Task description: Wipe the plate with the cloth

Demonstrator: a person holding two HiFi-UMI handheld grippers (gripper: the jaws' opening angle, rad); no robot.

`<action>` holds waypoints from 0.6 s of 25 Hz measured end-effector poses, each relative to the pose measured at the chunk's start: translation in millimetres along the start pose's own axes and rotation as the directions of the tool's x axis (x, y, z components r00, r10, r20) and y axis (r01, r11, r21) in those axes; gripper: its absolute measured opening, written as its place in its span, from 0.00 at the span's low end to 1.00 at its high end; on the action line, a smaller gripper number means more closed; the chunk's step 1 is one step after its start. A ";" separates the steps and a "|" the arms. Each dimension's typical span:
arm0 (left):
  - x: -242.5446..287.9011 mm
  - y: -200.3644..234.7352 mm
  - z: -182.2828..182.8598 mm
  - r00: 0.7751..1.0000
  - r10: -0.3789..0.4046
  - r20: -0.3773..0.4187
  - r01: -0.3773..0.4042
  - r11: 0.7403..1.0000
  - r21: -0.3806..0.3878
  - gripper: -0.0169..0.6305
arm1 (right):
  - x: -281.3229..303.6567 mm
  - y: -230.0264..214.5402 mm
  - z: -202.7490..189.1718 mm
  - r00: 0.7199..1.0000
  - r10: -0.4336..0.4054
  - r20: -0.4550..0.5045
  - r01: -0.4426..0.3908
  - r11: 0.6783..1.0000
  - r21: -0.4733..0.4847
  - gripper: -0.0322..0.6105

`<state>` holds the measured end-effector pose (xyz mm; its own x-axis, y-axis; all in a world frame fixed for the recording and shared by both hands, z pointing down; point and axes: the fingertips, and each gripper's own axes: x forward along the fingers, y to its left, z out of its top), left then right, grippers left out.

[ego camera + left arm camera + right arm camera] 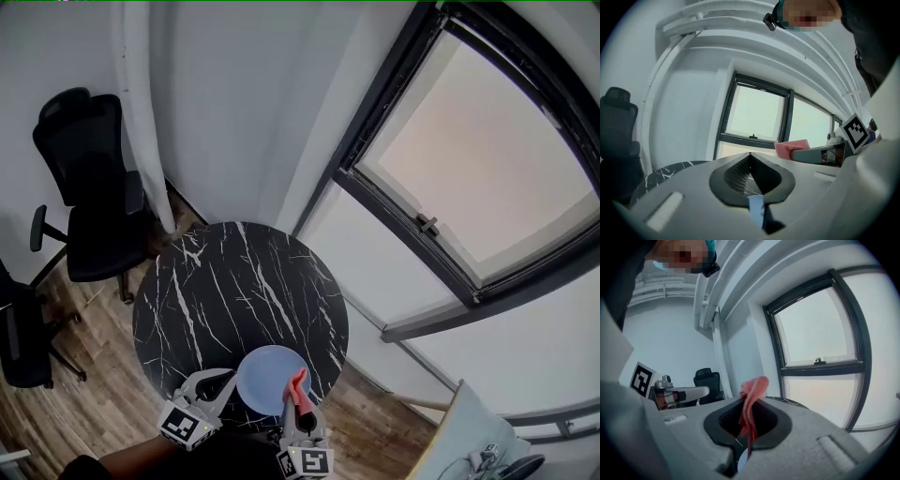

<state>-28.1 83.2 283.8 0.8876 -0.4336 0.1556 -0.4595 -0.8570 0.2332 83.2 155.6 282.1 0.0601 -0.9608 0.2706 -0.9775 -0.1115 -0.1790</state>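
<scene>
Pale blue, the plate (270, 375) shows over the near edge of the black marble table (234, 291). Your left gripper (228, 382) has its jaws closed tight on the plate's left rim, and a sliver of that rim is pinched between the pads. Your right gripper (302, 405) is clamped on the pink cloth (298, 382), which sticks up from its jaws just at the plate's right rim.

The plate (267, 375) is pale blue, the cloth (299, 382) pink. The round table (234, 281) is black with thin white veins. The chair (89, 187) is black, the floor (84, 394) brown wood-grain, the window frame (394, 224) dark.
</scene>
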 end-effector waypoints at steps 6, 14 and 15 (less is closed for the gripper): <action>-2.3 -6.7 -4.4 1.000 -0.020 0.010 0.020 0.999 0.025 0.03 | -4.3 -2.0 3.4 1.000 -0.006 0.008 0.006 1.000 -0.006 0.07; -1.2 -8.5 -0.8 1.000 -0.021 0.009 0.021 0.999 0.040 0.03 | -6.1 -1.4 1.1 1.000 0.010 0.027 -0.010 1.000 -0.010 0.07; -1.5 -8.3 -2.0 1.000 -0.020 0.008 0.019 0.999 0.041 0.03 | -7.2 -1.8 1.0 1.000 0.008 0.028 -0.007 1.000 -0.006 0.07</action>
<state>-25.7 91.6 283.5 0.8967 -0.4189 0.1428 -0.4405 -0.8760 0.1963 84.8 162.5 279.5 0.0583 -0.9684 0.2424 -0.9792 -0.1028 -0.1751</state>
